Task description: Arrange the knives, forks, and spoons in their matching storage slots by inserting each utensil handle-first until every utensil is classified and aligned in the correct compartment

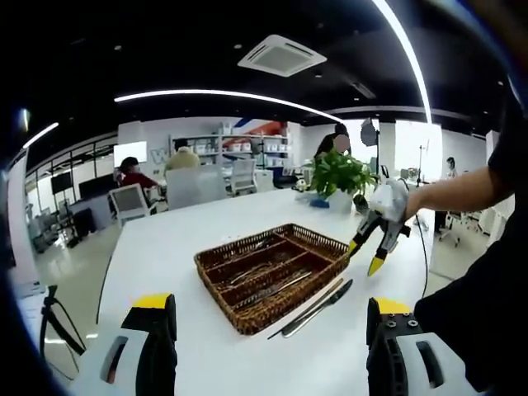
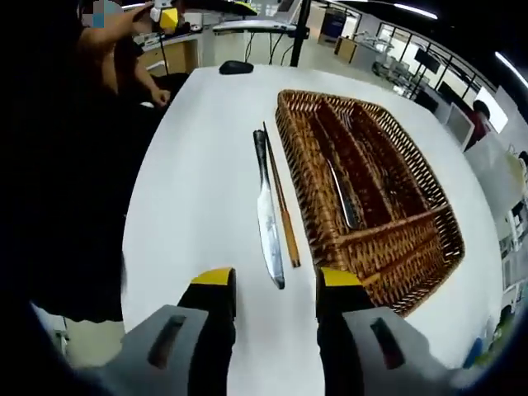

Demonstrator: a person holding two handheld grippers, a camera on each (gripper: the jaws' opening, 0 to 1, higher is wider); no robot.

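Observation:
A brown wicker cutlery basket (image 1: 257, 317) with long compartments sits mid-table, with several metal utensils (image 1: 262, 272) lying in its slots. Just outside its near side lie a dark-handled knife (image 1: 318, 307) and a wooden chopstick (image 1: 312, 302). My left gripper (image 1: 269, 323) is open and empty, held back from the basket. My right gripper (image 1: 365, 256) hangs open beyond the basket's right corner. In the right gripper view, the knife (image 2: 266, 210) and chopstick (image 2: 283, 210) lie side by side left of the basket (image 2: 388, 266). The knife's tip reaches my open right gripper (image 2: 276, 285). The left gripper (image 2: 167, 15) shows far off.
The white table (image 1: 165, 247) is long and curved. A potted plant (image 1: 338, 176) stands at its far end, and a black mouse (image 2: 237, 68) lies at the other. A person's arm and dark clothes border the table. Office chairs and people sit in the background.

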